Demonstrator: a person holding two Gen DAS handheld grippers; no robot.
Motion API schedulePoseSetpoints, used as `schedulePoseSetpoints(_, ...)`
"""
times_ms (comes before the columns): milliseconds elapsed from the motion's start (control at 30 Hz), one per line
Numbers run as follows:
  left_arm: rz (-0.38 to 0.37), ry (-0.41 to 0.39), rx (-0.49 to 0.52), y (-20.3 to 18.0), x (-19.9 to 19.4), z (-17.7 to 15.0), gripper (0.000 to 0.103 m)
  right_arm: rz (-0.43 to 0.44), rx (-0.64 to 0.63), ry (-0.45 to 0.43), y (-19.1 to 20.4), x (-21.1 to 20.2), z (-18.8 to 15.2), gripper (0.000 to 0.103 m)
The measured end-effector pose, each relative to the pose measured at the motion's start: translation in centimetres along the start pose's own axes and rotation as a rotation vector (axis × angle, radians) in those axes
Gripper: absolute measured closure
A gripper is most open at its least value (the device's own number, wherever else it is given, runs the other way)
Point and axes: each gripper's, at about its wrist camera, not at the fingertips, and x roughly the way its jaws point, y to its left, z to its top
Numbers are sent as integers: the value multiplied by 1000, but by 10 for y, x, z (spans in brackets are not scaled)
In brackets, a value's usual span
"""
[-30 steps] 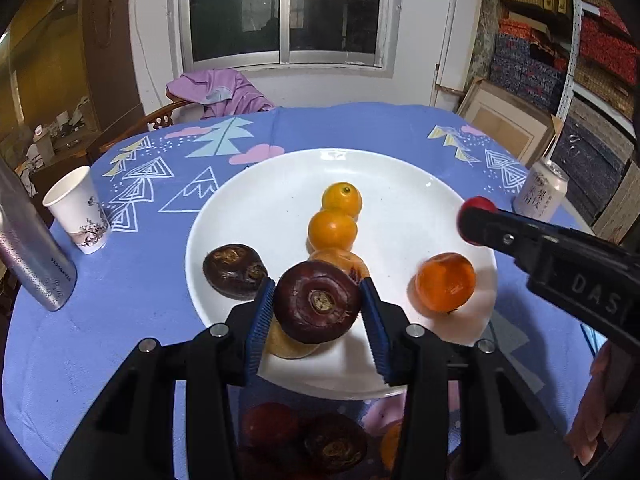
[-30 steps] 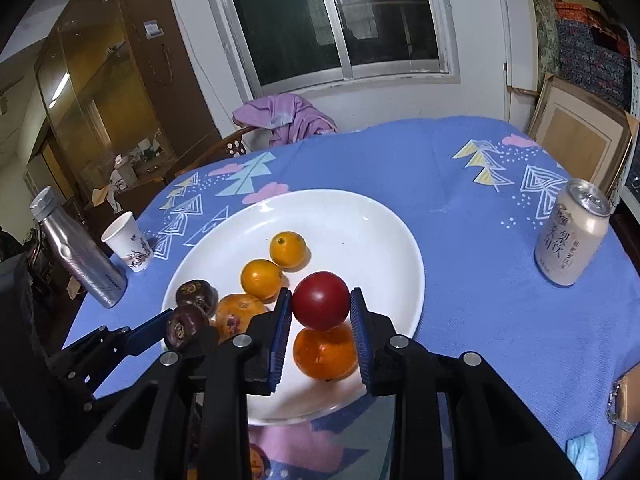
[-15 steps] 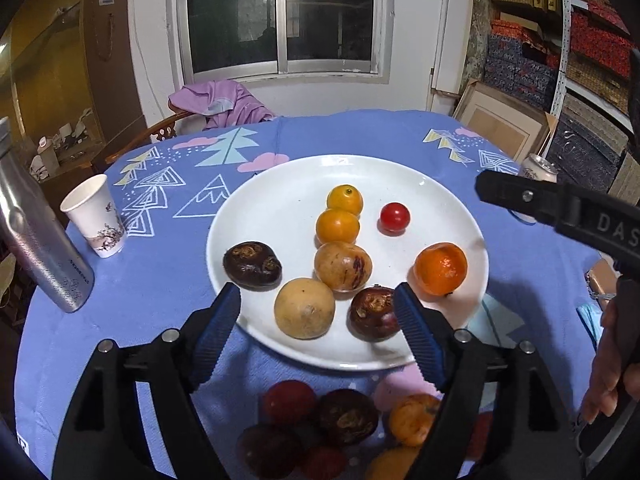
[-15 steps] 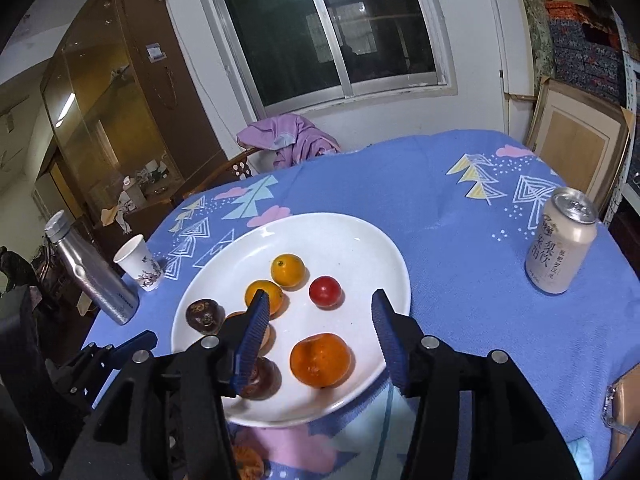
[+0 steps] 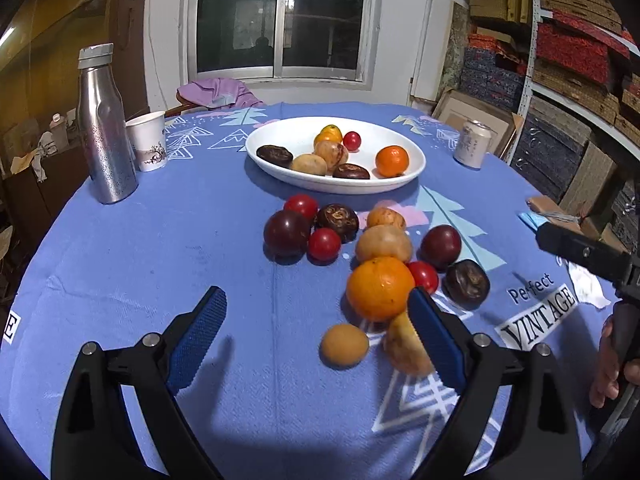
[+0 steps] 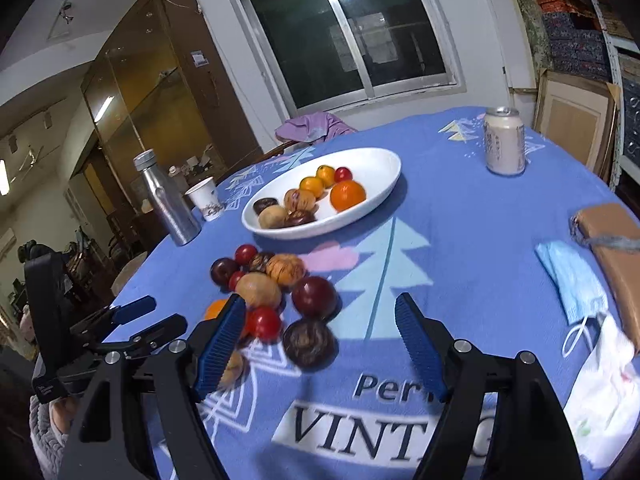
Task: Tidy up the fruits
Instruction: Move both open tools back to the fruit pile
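Observation:
A white plate (image 5: 416, 160) (image 6: 384, 184) at the table's middle holds several fruits: oranges, a small red one, tan ones and dark purple ones. A loose pile of fruit lies on the blue cloth nearer me, with a big orange (image 5: 379, 288), dark purple fruits (image 5: 286, 233) (image 6: 314, 297), red ones (image 5: 324, 244) and tan ones (image 5: 344, 345). My left gripper (image 5: 316, 328) is open and empty, low over the cloth just before the pile. My right gripper (image 6: 320, 340) is open and empty, with a dark brown fruit (image 6: 309, 343) between its fingers' line of sight.
A steel bottle (image 5: 105, 124) and a paper cup (image 5: 148, 146) stand at the left. A drinks can (image 5: 472, 144) (image 6: 504, 146) stands right of the plate. A blue face mask (image 6: 572, 280), a brown pouch (image 6: 612, 248) and white tissue (image 6: 604, 396) lie at the right edge.
Both grippers let go of their fruits onto the plate, opened, and drew back from the plate to the loose pile near the table's front.

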Motion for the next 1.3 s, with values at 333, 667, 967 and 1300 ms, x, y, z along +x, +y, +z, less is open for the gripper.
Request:
schedulePoseSetpoints(333, -38, 185, -193, 39, 32, -7, 10, 32, 115, 78, -17, 4, -15, 24)
schedulePoseSetpoints(667, 28, 237, -51, 15, 44, -6, 10, 28, 110, 82, -17, 6, -16, 24)
schedulePoseSetpoints(967, 78, 195, 207, -16, 38, -6, 19, -27, -1, 204, 1, 29, -15, 24)
schedulePoseSetpoints(1300, -37, 240, 154, -11, 54, -5, 52, -79, -108, 284, 8, 55, -7, 42)
